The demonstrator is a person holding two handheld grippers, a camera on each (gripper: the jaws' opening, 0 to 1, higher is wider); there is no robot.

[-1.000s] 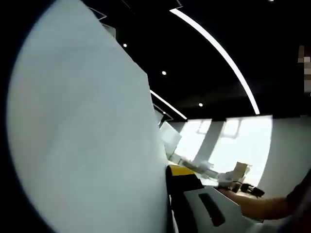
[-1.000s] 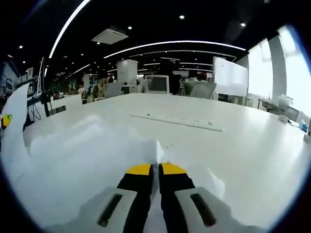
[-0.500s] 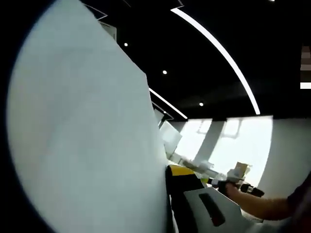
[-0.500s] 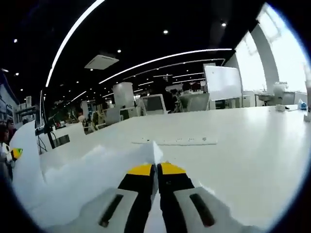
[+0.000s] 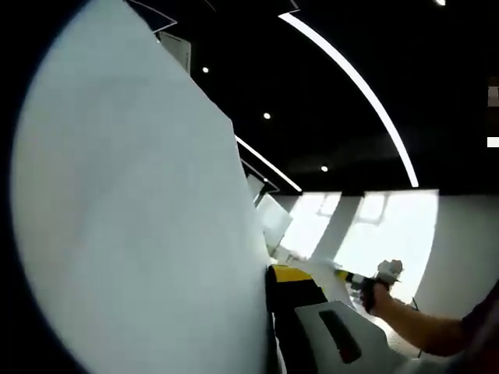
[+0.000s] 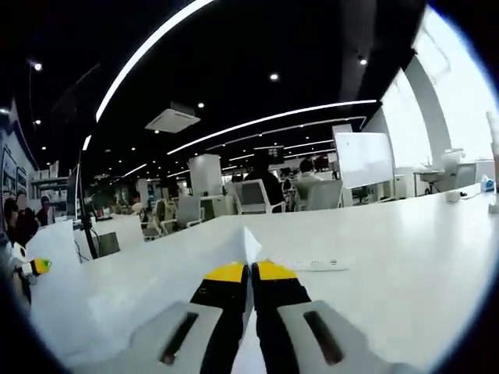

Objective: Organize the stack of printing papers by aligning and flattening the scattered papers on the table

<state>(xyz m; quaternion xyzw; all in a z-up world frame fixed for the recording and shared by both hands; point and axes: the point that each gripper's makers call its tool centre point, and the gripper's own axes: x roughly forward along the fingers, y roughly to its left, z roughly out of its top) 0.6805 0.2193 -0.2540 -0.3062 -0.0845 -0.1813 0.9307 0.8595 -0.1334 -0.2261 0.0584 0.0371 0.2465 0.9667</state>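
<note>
Both jaw pairs I see pinched shut on paper sheets.
Right gripper (image 6: 250,274) nips papers (image 6: 156,273) above the table (image 6: 405,265); left gripper (image 5: 271,290) clamps them upright.

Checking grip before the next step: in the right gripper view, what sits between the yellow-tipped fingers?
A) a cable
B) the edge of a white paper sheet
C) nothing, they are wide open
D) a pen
B: the right gripper has its fingers closed together on the paper, whose white corner sticks up just beyond the yellow tips.
</note>
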